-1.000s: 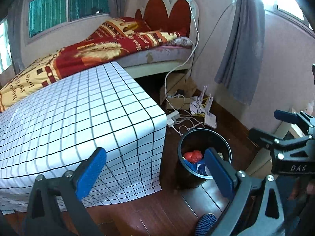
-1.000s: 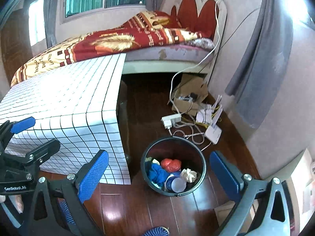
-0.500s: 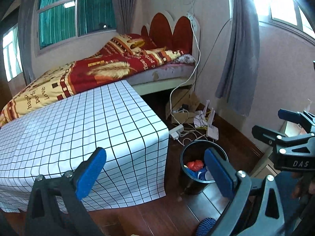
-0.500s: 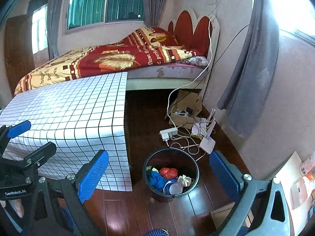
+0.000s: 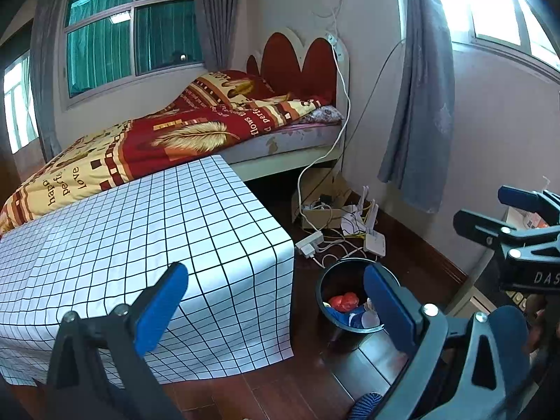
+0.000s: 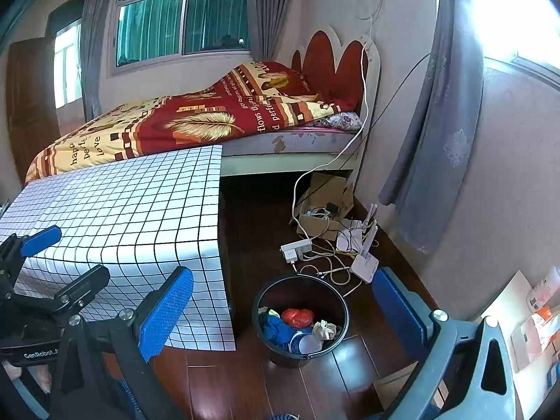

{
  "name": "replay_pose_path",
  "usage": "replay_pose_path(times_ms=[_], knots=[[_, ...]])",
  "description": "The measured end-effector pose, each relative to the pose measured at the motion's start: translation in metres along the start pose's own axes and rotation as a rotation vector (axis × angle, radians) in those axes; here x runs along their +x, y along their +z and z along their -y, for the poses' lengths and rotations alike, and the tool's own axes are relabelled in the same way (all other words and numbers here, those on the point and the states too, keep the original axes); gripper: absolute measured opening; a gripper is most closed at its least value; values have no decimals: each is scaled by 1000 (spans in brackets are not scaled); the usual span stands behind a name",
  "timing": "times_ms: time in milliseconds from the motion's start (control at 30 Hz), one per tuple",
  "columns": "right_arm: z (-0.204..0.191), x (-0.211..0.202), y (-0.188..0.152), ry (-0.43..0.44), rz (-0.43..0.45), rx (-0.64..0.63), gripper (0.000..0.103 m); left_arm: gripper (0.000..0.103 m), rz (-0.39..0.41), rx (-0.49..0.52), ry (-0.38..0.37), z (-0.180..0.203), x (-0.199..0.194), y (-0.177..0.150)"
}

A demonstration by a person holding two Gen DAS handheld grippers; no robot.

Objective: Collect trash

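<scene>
Both tongs (image 5: 276, 302) (image 6: 283, 304) agape, empty — bin (image 6: 267, 294) below.

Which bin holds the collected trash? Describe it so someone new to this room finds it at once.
Start at the table under the white grid-check cloth beside the bed. On the wooden floor just off its front corner stands the round black bin, with a tangle of white cables behind it. It alone holds red and blue scraps.

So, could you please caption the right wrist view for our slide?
Open right gripper above a black bin holding trash beside the checked table.
</scene>
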State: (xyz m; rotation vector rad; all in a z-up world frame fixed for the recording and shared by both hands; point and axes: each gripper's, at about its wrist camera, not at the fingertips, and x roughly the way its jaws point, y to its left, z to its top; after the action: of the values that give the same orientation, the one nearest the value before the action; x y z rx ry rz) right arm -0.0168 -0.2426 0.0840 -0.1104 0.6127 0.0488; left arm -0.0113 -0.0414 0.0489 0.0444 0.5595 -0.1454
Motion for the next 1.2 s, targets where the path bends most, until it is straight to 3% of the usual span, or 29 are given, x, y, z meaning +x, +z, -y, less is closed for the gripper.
replay_pose_path(times_ms=[1200], knots=[[-4,-2,3,-2,6,-12,103,102,13,4,-2,1,-2,8]])
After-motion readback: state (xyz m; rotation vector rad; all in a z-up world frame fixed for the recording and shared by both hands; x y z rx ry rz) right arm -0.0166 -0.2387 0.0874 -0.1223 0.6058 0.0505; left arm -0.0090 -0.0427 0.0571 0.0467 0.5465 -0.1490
